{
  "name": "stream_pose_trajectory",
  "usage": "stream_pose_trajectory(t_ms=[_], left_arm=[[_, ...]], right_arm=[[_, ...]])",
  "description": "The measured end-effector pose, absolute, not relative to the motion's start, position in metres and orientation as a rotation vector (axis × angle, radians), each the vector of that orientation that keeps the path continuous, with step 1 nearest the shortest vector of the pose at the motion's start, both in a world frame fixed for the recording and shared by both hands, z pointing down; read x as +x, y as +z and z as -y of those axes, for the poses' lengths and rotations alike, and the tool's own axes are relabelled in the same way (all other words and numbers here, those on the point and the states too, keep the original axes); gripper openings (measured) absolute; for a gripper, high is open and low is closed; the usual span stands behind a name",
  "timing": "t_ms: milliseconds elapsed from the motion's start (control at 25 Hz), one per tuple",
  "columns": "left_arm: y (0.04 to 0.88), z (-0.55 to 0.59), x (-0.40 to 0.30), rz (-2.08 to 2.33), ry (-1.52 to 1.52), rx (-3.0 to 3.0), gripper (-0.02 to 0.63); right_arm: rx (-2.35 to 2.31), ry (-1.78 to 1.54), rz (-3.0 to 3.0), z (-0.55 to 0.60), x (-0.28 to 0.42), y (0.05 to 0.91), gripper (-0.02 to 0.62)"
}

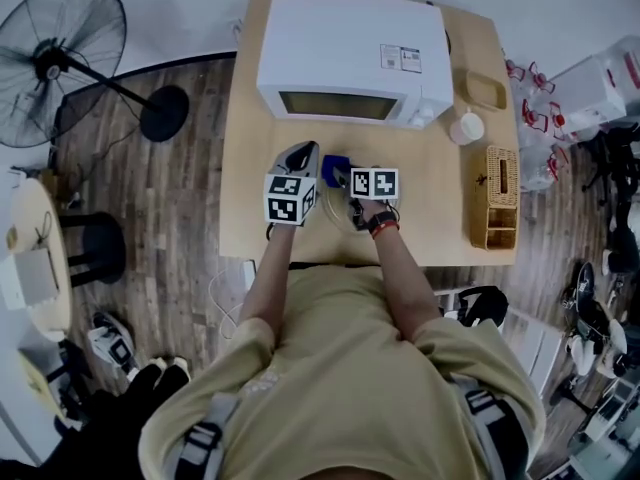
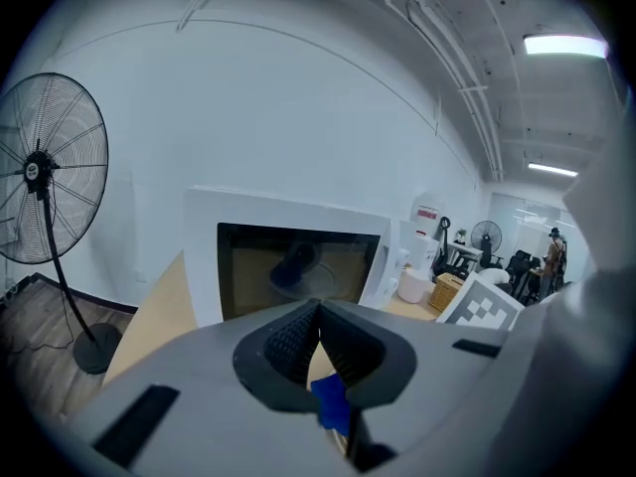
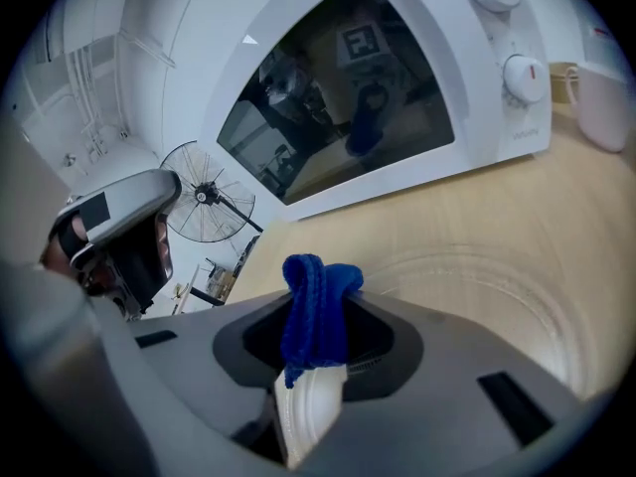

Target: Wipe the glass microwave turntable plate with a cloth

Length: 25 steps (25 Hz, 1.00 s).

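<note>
The clear glass turntable plate (image 3: 497, 296) lies flat on the wooden table (image 1: 440, 218), its raised rings showing just beyond my right gripper (image 3: 316, 311). That gripper is shut on a blue cloth (image 3: 313, 301), folded and sticking up from the jaws. In the head view the cloth (image 1: 335, 166) sits between the two grippers in front of the microwave (image 1: 350, 58). My left gripper (image 2: 318, 326) is held above the table with its ribbed pads closed together and nothing seen between them; a bit of blue cloth (image 2: 331, 403) shows below the jaws. The left gripper (image 1: 300, 158) stands left of the right gripper (image 1: 345, 176).
The white microwave's door is closed. A pink cup (image 1: 467, 126), a small tray (image 1: 485, 90) and a wicker box (image 1: 497, 198) stand on the table's right side. A floor fan (image 1: 60, 58) stands to the left of the table.
</note>
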<state>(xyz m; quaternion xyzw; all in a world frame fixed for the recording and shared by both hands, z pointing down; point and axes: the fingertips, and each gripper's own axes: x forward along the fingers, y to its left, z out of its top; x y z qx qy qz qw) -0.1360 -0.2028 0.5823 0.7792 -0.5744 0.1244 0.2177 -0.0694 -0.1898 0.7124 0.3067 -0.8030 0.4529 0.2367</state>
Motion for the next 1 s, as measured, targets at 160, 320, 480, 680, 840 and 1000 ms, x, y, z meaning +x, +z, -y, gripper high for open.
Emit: stream_pose_trajectory(t_ms=[160, 320, 480, 680, 840, 1000], left_arm=[[0.584, 0.199, -0.147, 1.617, 0.344, 2.132, 0.02], [0.585, 0.193, -0.15, 1.615, 0.351, 2.125, 0.021], [0.587, 0.195, -0.148, 1.607, 0.356, 2.128, 0.021], [0.589, 0.196, -0.142, 1.595, 0.365, 2.135, 0.02], [0.59, 0.198, -0.139, 1.587, 0.368, 2.137, 0.02], [0.59, 0.201, -0.136, 1.577, 0.363, 2.138, 0.02]], right_arm=[[0.814, 1.244, 2.193, 0.184, -0.082, 0.721, 0.117], [0.845, 1.176, 2.166, 0.182, -0.084, 0.731, 0.117], [0.851, 1.099, 2.162, 0.184, -0.084, 0.733, 0.117], [0.859, 1.099, 2.167, 0.185, -0.078, 0.733, 0.117], [0.869, 1.106, 2.159, 0.187, -0.072, 0.734, 0.117], [0.884, 1.106, 2.156, 0.189, -0.064, 0.734, 0.117]])
